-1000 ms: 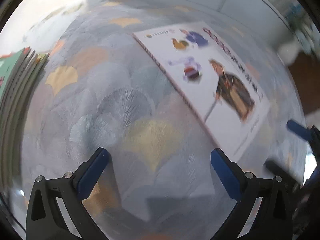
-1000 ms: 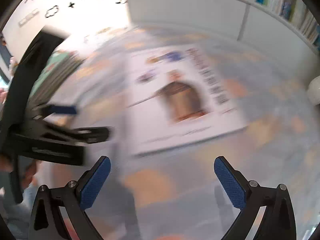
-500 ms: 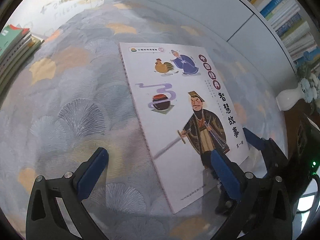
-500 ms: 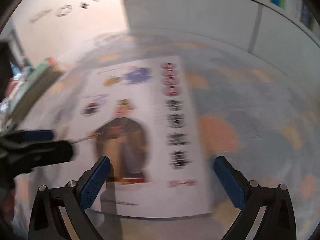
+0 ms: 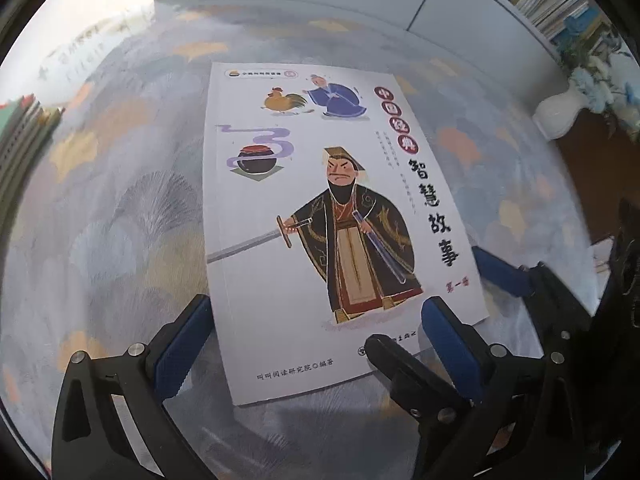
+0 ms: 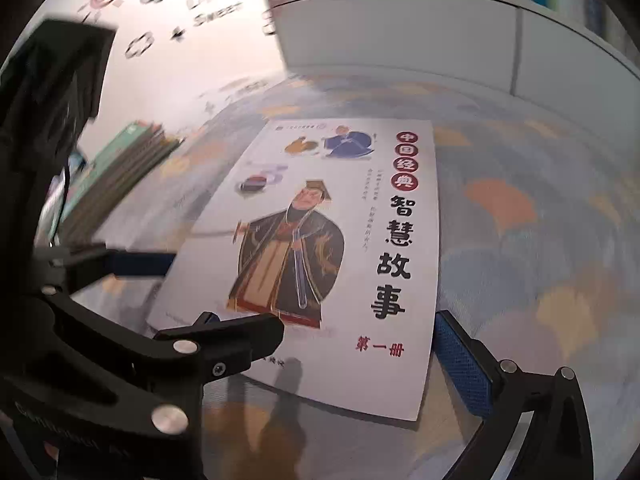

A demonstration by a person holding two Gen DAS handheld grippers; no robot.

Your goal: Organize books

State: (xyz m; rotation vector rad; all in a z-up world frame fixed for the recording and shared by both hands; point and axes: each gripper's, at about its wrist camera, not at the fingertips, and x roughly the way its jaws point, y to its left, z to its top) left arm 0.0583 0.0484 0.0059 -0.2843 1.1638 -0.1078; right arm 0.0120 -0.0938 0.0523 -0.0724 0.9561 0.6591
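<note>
Bookshelves point(image 5: 560, 4) packed with spines run along the back behind a white cabinet front, and below that we've got a table point(image 5: 120, 208) under a cloth printed with fan-shaped leaves in grey, orange and yellow. Lying flat on it is the white picture book point(image 5: 320, 220), cover up: a rooster, a figure in blue robes, a dark pot with purple smoke, and a robed swordsman, with the title running down its right side.

Our left gripper point(image 5: 316, 344) has its fingers point(image 5: 180, 344) spread wide, nothing held. The book's near edge sits right between them, the left blue pad just beside the spine-side edge and the right pad over the cover's lower right part. We can't tell whether either pad actually touches the book.

Our right gripper point(image 6: 320, 360) is wide open too and holds nothing. In its own view only the right finger point(image 6: 464, 364) shows, just beside the book's point(image 6: 340, 240) right edge near the lower corner; the left gripper's black frame covers the other one. Seen from the left wrist, one of its fingers reaches over the bottom of the cover and the other pokes out past the right edge.

Well off beyond our left fingers there's a stack of books point(image 6: 116, 172), green cover on top. Far past the right fingers stands a white vase point(image 5: 560, 114) with bluish flowers.
</note>
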